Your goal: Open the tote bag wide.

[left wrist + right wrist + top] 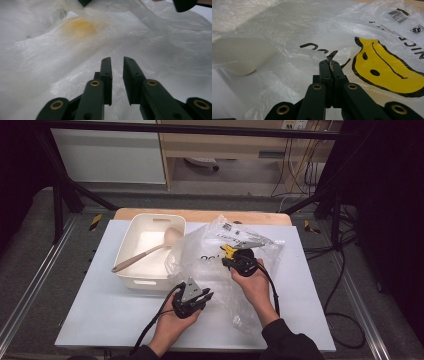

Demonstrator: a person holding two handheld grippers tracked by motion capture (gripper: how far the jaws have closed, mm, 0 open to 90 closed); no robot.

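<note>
Left hand-held gripper (206, 295) has jaws narrowly apart; right hand-held gripper (231, 251) is clamped tight.

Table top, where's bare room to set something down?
Free: the near-left table corner, in front of the white bin, and the right strip beside the plastic bag. The middle is crowded with the bag and both hands.

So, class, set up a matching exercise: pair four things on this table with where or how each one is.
Things:
1. plastic bag
2. wooden spoon
3. white tub
4. right gripper

States or places:
A. resting across the tub
B. crumpled, printed with a yellow face
C. jaws closed on the bag's film
D. on the left of the table

Pairs: 1-B, 2-A, 3-D, 4-C
</note>
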